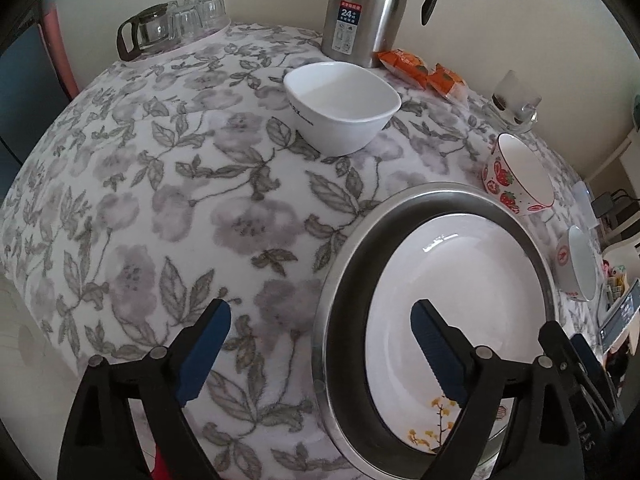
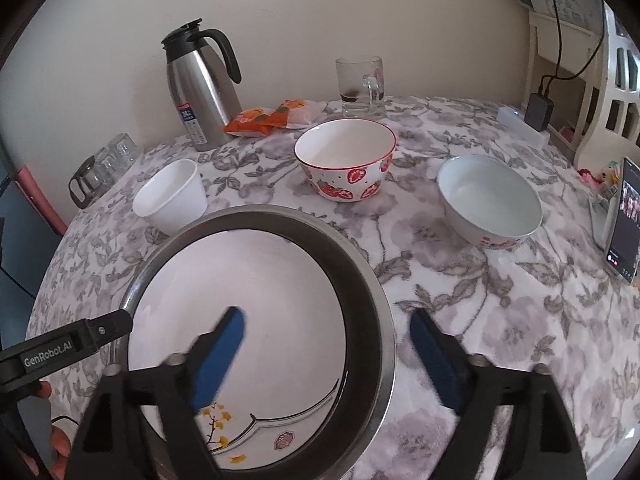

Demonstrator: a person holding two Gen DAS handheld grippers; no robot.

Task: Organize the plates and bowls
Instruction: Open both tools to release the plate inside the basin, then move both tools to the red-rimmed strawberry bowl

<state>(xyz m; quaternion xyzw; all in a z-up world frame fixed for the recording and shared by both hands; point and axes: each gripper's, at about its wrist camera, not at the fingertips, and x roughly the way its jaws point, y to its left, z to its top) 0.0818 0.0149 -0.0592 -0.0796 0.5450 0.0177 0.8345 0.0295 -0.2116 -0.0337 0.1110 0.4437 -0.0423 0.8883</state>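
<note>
A white plate with yellow flowers (image 1: 460, 272) (image 2: 248, 280) lies inside a round steel basin (image 1: 346, 300) (image 2: 360, 276) on the floral tablecloth. My left gripper (image 1: 320, 312) is open across the basin's left rim, one finger over the cloth and one over the plate. My right gripper (image 2: 327, 318) is open across the basin's right rim in the same way. Neither holds anything. Farther back stand a white square bowl (image 1: 342, 108) (image 2: 172, 200), a strawberry bowl (image 1: 520, 176) (image 2: 346, 160) and a white bowl with red marks (image 1: 580, 264) (image 2: 488, 200).
Along the wall stand a steel thermos jug (image 1: 360, 12) (image 2: 200, 92), orange snack packets (image 1: 424, 72) (image 2: 272, 118) and a glass mug (image 2: 362, 88). Upturned glasses and a glass pot (image 1: 172, 24) sit far left. A phone (image 2: 624, 216) leans at the table's right edge.
</note>
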